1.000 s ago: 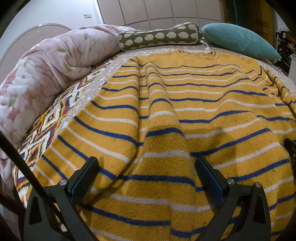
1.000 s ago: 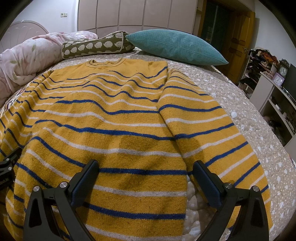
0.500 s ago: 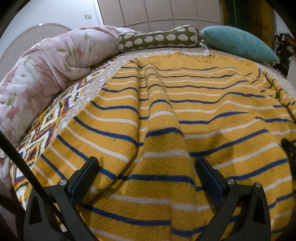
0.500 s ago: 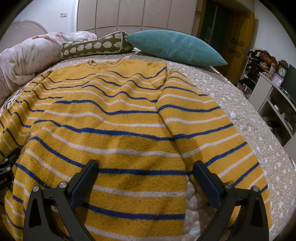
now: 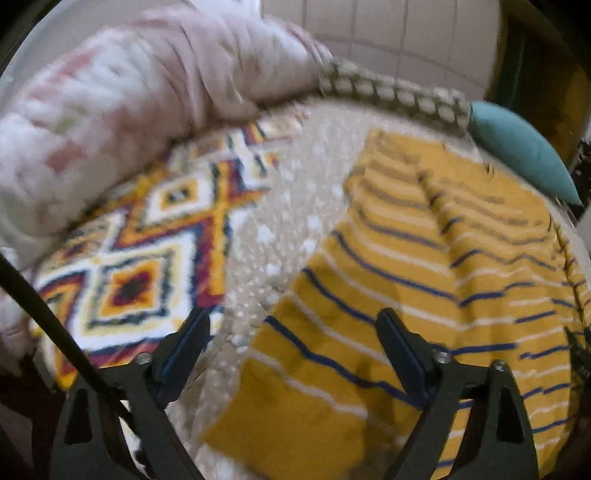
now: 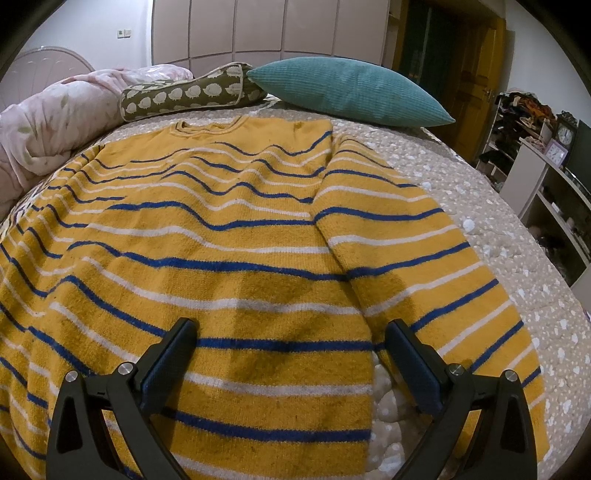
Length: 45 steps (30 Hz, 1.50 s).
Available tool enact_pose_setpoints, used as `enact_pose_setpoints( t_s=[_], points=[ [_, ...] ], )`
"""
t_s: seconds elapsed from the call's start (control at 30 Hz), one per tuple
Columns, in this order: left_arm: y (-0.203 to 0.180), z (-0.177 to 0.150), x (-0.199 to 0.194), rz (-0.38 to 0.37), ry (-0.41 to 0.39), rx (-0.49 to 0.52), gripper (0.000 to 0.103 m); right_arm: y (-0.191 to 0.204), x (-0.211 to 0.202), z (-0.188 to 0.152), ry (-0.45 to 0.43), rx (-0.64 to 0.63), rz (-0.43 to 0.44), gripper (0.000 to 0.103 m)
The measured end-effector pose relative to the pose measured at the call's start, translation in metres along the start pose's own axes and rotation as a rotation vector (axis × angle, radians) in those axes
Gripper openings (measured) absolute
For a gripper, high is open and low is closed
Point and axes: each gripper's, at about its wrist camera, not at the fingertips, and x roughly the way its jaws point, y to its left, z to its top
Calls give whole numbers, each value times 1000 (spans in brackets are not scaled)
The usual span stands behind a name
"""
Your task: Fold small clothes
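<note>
A bed with a beige dotted bedspread [image 6: 480, 206] fills the room, a teal cushion [image 6: 347, 92], a sheep-print bolster [image 6: 192, 94] and a pink quilt [image 6: 55, 118] at its head, pale panelled wardrobes [image 6: 258, 26] behind, a wooden door [image 6: 476, 70] and cluttered white shelves [image 6: 546, 177] to the right.

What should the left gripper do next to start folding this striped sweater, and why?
Probably lower the left gripper onto the sweater's left sleeve and pinch its edge. Its jaws have just been closing with nothing gripped, and that sleeve lies flat, unfolded, straddled by them.
</note>
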Motion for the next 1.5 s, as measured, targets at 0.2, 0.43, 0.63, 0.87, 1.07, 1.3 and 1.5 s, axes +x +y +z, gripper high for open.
enact_pose_setpoints(
  t_s=[0.2,0.43,0.63,0.87,1.07,1.3,1.5],
  points=[
    [21,16,-4,80,-51,-32,4,0,-1,0,7,7,6,103],
    [72,58,-31,310,-158,-121,9,1,-1,-1,1,-4,-11,103],
    [21,31,-57,111,-211,-54,58,1,-1,-1,1,-4,-11,103],
    [-105,-12,-30,-87,-103,180,61,2,-1,0,0,-4,-11,103],
    [-154,-36,8,-73,-78,259,82,0,-2,0,-3,0,-6,103],
    [-150,-45,26,-49,-95,221,99,-3,-3,0,-11,2,29,102],
    [-149,-44,22,-48,-110,220,100,-72,-60,-10,-125,173,320,71]
  ],
)
